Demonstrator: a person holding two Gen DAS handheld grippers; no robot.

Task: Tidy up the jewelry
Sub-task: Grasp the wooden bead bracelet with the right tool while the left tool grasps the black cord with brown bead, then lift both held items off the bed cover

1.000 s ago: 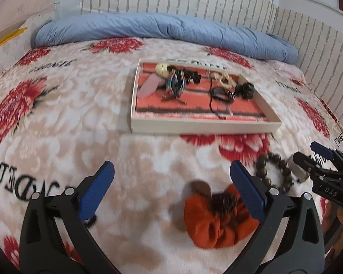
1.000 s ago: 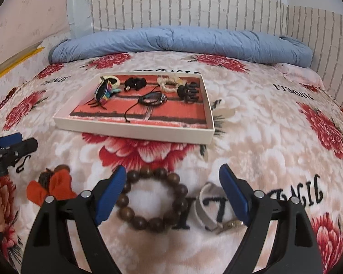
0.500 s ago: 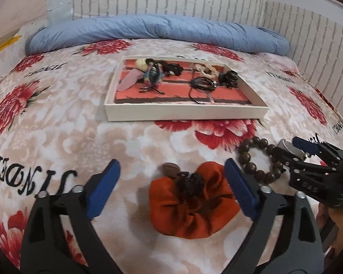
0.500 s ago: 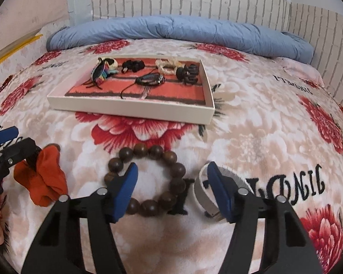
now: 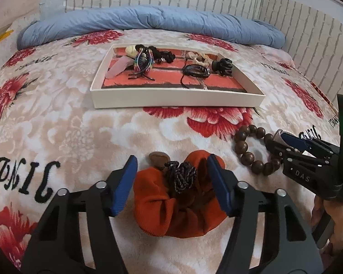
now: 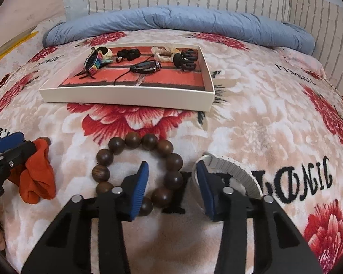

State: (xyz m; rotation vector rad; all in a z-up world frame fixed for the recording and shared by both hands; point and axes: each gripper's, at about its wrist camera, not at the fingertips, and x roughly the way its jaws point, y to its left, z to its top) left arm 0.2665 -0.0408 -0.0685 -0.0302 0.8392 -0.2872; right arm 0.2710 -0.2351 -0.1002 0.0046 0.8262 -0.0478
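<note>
— What changed?
— The left gripper (image 5: 172,182) has narrowed around the orange scrunchie (image 5: 178,207); the right gripper (image 6: 170,188) straddles the bead bracelet (image 6: 135,171), jaws spread.
— Meaning?
— Likely both picks imminent, tray (image 5: 171,100) waiting beyond.

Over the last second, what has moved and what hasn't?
Both claws narrowed and came down: the left claw now straddles the orange scrunchie, the right claw straddles one side of the wooden bead bracelet. Neither grips yet. Tray and grey band unchanged.
</note>
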